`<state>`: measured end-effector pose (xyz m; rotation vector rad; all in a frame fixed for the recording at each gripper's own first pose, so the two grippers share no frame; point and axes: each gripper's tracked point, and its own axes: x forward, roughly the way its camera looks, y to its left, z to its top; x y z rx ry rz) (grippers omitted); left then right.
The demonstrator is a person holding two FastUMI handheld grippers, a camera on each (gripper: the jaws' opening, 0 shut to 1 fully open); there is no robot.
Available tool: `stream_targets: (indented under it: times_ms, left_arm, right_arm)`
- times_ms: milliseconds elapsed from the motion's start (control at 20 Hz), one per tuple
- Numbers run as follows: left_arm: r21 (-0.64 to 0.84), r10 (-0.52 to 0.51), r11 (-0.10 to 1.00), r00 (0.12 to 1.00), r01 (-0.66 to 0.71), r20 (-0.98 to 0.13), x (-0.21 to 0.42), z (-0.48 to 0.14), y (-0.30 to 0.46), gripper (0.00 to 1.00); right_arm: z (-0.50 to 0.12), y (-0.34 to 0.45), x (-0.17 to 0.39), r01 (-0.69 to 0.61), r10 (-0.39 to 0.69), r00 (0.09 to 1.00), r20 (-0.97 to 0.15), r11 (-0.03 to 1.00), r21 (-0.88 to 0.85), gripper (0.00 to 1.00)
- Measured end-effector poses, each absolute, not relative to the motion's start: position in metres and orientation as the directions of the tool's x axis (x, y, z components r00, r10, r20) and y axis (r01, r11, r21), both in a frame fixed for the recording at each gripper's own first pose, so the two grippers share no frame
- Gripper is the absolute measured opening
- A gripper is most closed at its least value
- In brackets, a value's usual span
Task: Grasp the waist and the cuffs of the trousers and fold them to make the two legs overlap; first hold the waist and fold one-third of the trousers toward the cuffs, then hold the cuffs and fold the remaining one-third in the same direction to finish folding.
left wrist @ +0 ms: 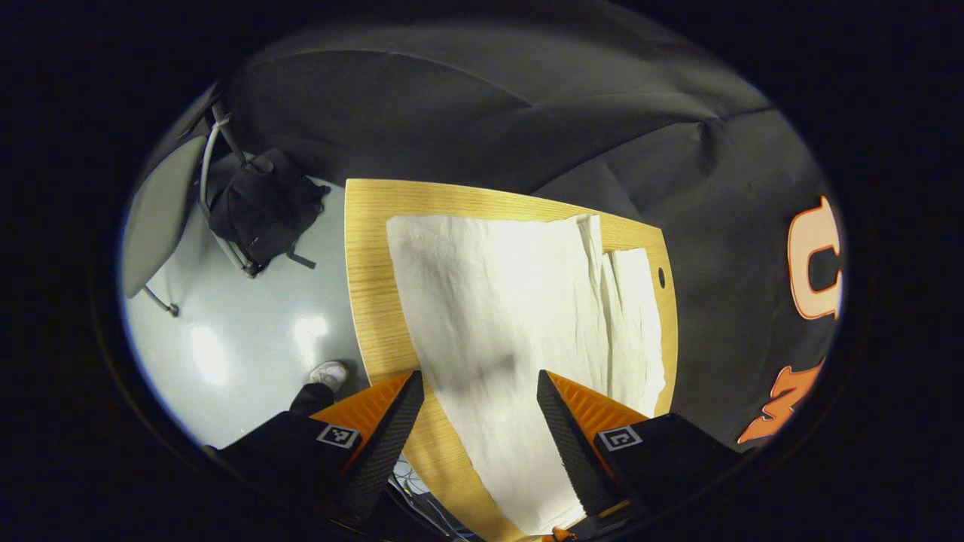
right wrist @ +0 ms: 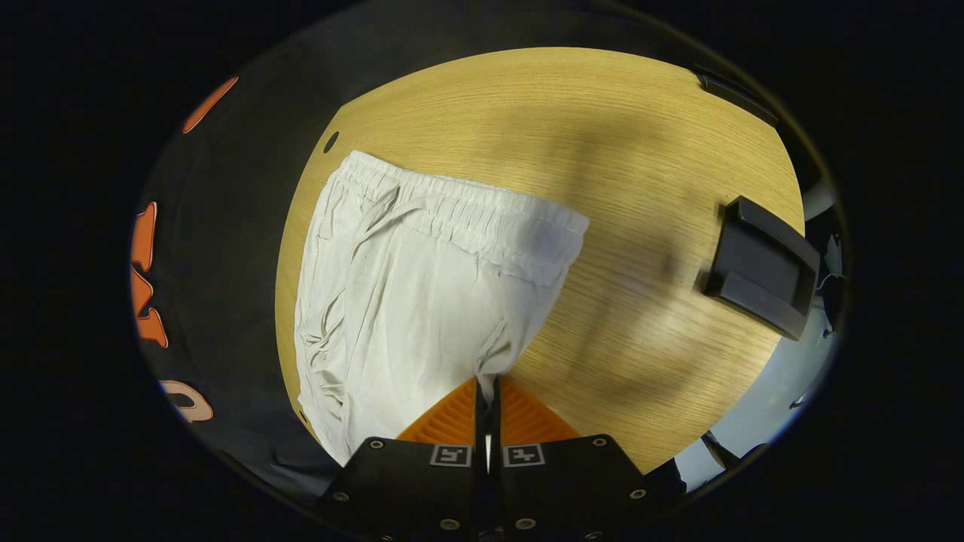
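Wooden table (left wrist: 369, 301) under bright booth light, grey floor (left wrist: 248, 354) off to one side with a chair (left wrist: 162, 218) and a dark bag (left wrist: 263, 207) parked there, a shoe (left wrist: 329, 374) showing at the table's edge. Spread on the wood lie the trousers (left wrist: 497, 301), pale, thin and crinkled, running lengthwise away from the left gripper (left wrist: 480, 391). That one hangs above the cloth with its jaws wide apart and nothing between them. Over in the right gripper view, the elastic waist (right wrist: 459, 214) with its drawstring sits flat near the table's far side, and the right gripper (right wrist: 487, 391) has its fingers pressed together right at the fabric's near edge, apparently pinching a bit of it, with puckers radiating from that spot. A black box (right wrist: 761, 267) rests well apart on the bare wood. By my reading the legs already seem laid one over the other, though I can't be certain; the waist is still unfolded, so both thirds look left to do.
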<state>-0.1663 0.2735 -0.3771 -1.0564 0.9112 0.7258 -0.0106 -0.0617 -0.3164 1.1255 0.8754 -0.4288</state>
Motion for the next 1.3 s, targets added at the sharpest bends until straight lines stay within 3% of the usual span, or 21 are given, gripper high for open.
stream_targets:
  times_ms: [300, 450, 500, 600, 700, 750, 1000, 1200, 1250, 1300]
  left_arm:
    - [-0.445, 0.038, 0.331, 0.483, -0.832, -0.875, -0.142, -0.382, 0.275, 0.99]
    - [-0.479, -0.013, 0.340, 0.505, -0.809, -0.863, -0.126, -0.390, 0.264, 0.68]
    - [-0.480, -0.025, 0.352, 0.504, -0.804, -0.863, -0.124, -0.392, 0.262, 0.64]
    - [-0.421, -0.023, 0.327, 0.438, -0.846, -0.899, -0.127, -0.408, 0.262, 0.47]
    - [-0.430, -0.031, 0.290, 0.441, -0.855, -0.897, -0.112, -0.420, 0.262, 0.09]
    - [-0.421, -0.025, 0.289, 0.433, -0.860, -0.901, -0.103, -0.426, 0.262, 0.04]
    - [-0.382, -0.021, 0.385, 0.406, -0.840, -0.914, -0.097, -0.405, 0.264, 0.04]
    - [-0.434, -0.039, 0.426, 0.463, -0.794, -0.886, -0.072, -0.372, 0.267, 0.05]
    - [-0.448, -0.048, 0.441, 0.478, -0.778, -0.877, -0.062, -0.364, 0.266, 0.02]
    - [-0.461, -0.059, 0.456, 0.491, -0.761, -0.869, -0.052, -0.355, 0.264, 0.04]
  right_arm:
    - [-0.317, -0.062, -0.011, 0.707, 0.122, 0.606, -0.786, 0.371, 0.602, 0.01]
    - [-0.316, -0.062, -0.012, 0.709, 0.117, 0.609, -0.785, 0.364, 0.604, 0.01]
    - [-0.316, -0.062, -0.013, 0.710, 0.114, 0.609, -0.785, 0.362, 0.604, 0.01]
    - [-0.316, -0.062, -0.013, 0.712, 0.108, 0.610, -0.785, 0.358, 0.604, 0.00]
    - [-0.315, -0.062, -0.013, 0.713, 0.101, 0.611, -0.785, 0.360, 0.601, 0.01]
    - [-0.315, -0.062, -0.013, 0.715, 0.097, 0.610, -0.786, 0.361, 0.599, 0.01]
    - [-0.308, -0.059, -0.013, 0.708, 0.086, 0.612, -0.786, 0.385, 0.593, 0.01]
    - [-0.289, -0.057, -0.011, 0.682, 0.085, 0.628, -0.774, 0.419, 0.600, 0.01]
    - [-0.282, -0.055, -0.010, 0.677, 0.086, 0.636, -0.767, 0.415, 0.608, 0.05]
    - [-0.275, -0.055, -0.008, 0.673, 0.087, 0.644, -0.760, 0.408, 0.617, 0.01]
